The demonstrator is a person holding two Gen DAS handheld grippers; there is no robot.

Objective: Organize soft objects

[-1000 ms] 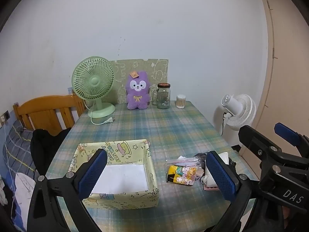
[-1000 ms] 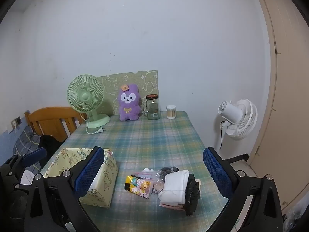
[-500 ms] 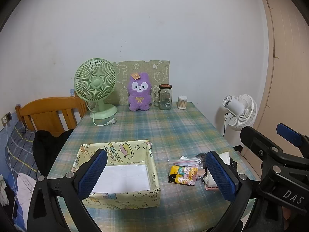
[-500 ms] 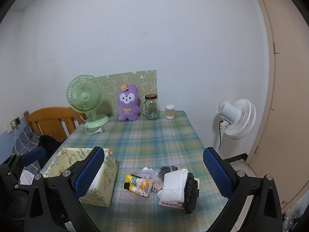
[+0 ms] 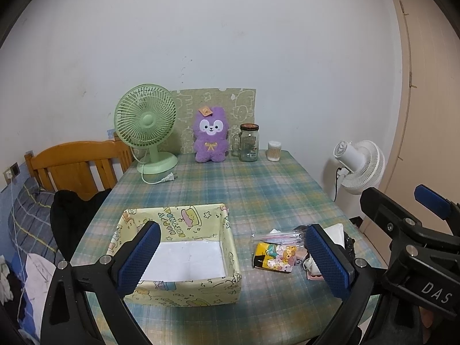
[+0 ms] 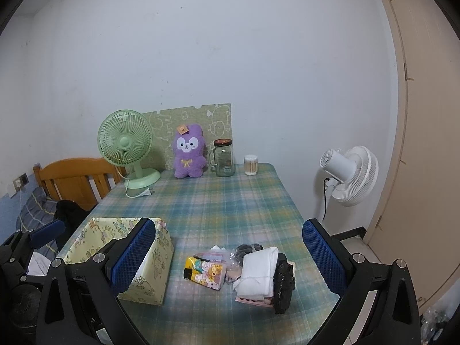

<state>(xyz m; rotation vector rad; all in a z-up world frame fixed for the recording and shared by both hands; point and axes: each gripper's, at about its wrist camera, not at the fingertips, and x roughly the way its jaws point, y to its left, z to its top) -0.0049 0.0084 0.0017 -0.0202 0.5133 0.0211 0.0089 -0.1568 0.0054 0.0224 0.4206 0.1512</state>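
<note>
A yellow cartoon-print box [image 5: 178,258] with a white floor stands open on the plaid table, also in the right wrist view [image 6: 138,258]. To its right lies a pile of soft items: a yellow cartoon pouch [image 6: 204,268], a folded white cloth [image 6: 258,270], a black bundle [image 6: 283,283] and clear packets [image 5: 277,235]. My left gripper [image 5: 233,258] is open and empty above the box's near side. My right gripper [image 6: 227,258] is open and empty above the pile; it also shows in the left wrist view [image 5: 408,230].
At the table's [image 5: 258,184] far end stand a green desk fan [image 5: 146,126], a purple plush [image 5: 211,135], a glass jar [image 5: 249,143] and a cotton swab tub [image 5: 274,150]. A wooden chair [image 5: 77,166] is left, a white floor fan [image 5: 359,166] right.
Both grippers have risen and drawn back slightly, so the table objects sit a little lower and farther in view. Both stay open; nothing on the table moved.
</note>
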